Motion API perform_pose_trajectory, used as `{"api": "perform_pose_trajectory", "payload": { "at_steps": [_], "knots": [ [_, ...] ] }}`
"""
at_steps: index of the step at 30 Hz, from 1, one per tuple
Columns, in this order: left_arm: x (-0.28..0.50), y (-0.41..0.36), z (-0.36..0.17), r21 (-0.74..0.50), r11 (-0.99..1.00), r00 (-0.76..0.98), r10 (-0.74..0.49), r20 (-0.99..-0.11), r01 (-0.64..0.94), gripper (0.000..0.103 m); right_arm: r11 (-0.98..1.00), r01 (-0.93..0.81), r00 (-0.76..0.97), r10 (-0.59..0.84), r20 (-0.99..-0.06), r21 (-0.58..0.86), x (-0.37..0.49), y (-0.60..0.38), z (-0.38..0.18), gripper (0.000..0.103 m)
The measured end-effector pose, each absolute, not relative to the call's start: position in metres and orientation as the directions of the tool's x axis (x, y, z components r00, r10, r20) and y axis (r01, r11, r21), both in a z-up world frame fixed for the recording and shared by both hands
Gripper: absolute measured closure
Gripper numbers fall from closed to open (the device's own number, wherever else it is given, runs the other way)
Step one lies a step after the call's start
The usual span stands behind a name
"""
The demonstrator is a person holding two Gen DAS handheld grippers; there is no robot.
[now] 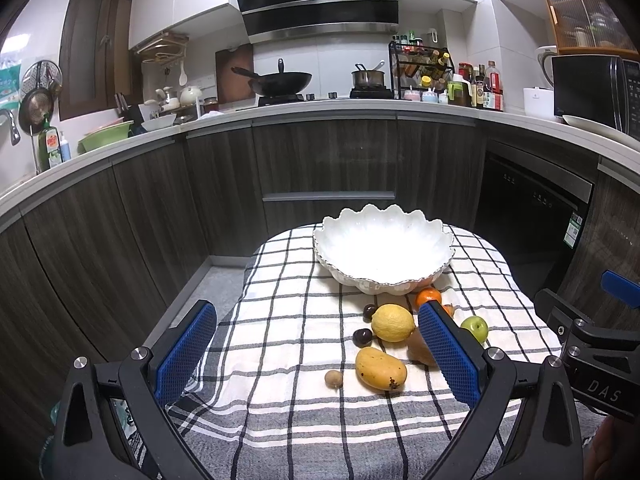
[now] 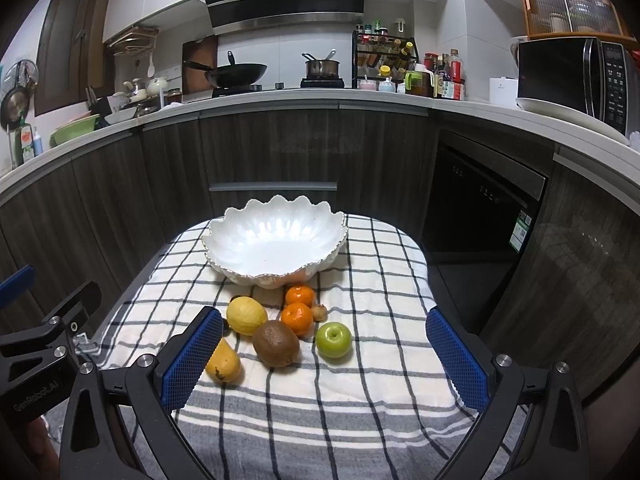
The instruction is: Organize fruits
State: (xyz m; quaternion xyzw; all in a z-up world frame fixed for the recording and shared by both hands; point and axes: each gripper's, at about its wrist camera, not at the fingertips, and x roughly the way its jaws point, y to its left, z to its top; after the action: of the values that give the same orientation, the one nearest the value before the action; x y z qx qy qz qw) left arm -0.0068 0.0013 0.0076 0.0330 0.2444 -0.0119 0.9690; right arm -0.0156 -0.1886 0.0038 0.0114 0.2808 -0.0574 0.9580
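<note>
We see the fruits bunched on the checked cloth (image 2: 360, 360) just in front of the white scalloped bowl (image 2: 276, 248), which holds nothing. In the right wrist view: lemon (image 2: 246, 315), kiwi (image 2: 276, 343), two tangerines (image 2: 297, 318) one behind the other, green apple (image 2: 333, 340), and a mango (image 2: 224, 362) partly behind the right tool's left pad. A small brown fruit (image 2: 319, 312) sits just right of the tangerines; we can't tell what it is.

Left wrist view shows things the other doesn't: two dark round fruits (image 1: 362, 337) left of the lemon (image 1: 392, 322), a small brown one (image 1: 333, 378) left of the mango (image 1: 381, 368), and the mango whole. There the kiwi and one tangerine (image 1: 426, 295) are mostly hidden by a blue pad; apple (image 1: 475, 328) peeks out to its right.

Left tool (image 1: 316, 354) hovers low over the near cloth, jaws wide, nothing between them, aimed at the bowl (image 1: 384, 248). Right tool (image 2: 324, 360) is held alike, jaws wide, empty, w/ the fruit pile ahead between its pads. Each tool's body shows at the edge of the other's view, so they sit side by side.

The cloth covers a small bench. Beyond it: dark wood cabinets (image 2: 280, 144), white worktop, wok (image 2: 236, 72) and pot (image 2: 322, 68) on the hob, range hood above, spice rack (image 2: 384, 56), microwave (image 2: 576, 80) at right.
</note>
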Motion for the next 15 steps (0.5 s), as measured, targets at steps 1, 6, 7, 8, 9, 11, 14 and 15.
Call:
{"api": "perform_pose_trajectory", "payload": {
  "at_steps": [1, 6, 7, 8, 9, 11, 14, 15],
  "knots": [
    [-0.0068, 0.0005, 0.0076, 0.059, 0.997, 0.88, -0.008, -0.476, 0.04, 0.0, 0.993, 0.117, 0.836, -0.104, -0.539, -0.01, -0.0158, -0.1888, 0.0042, 0.0],
    [-0.0065, -0.0015, 0.0074, 0.06, 0.997, 0.879, -0.009, -0.476, 0.043, 0.0, 0.993, 0.118, 0.836, -0.105, -0.539, -0.01, -0.016, -0.1888, 0.0032, 0.0],
    [-0.0066, -0.0016, 0.0074, 0.06, 0.997, 0.879, -0.01, -0.476, 0.043, 0.0, 0.993, 0.117, 0.836, -0.105, -0.538, -0.011, -0.0161, -0.1887, 0.0031, 0.0],
    [-0.0065, -0.0018, 0.0074, 0.06, 0.997, 0.879, -0.009, -0.476, 0.043, 0.0, 0.993, 0.117, 0.836, -0.104, -0.538, -0.011, -0.016, -0.1887, 0.0027, 0.0],
    [-0.0065, -0.0019, 0.0075, 0.06, 0.997, 0.879, -0.008, -0.477, 0.042, 0.0, 0.993, 0.117, 0.836, -0.104, -0.538, -0.01, -0.0161, -0.1887, 0.0028, 0.0],
    [-0.0065, -0.0019, 0.0074, 0.059, 0.997, 0.879, -0.009, -0.476, 0.042, 0.0, 0.993, 0.117, 0.837, -0.104, -0.538, -0.011, -0.0159, -0.1883, 0.0025, 0.0],
    [-0.0062, -0.0049, 0.0073, 0.06, 0.997, 0.878, -0.01, -0.478, 0.044, 0.0, 0.993, 0.118, 0.836, -0.106, -0.539, -0.013, -0.0153, -0.1894, 0.0033, 0.0],
    [-0.0063, -0.0058, 0.0076, 0.06, 0.997, 0.877, -0.011, -0.48, 0.046, 0.0, 0.993, 0.118, 0.836, -0.106, -0.538, -0.013, -0.0152, -0.1894, 0.0033, 0.0]
  ]
}}
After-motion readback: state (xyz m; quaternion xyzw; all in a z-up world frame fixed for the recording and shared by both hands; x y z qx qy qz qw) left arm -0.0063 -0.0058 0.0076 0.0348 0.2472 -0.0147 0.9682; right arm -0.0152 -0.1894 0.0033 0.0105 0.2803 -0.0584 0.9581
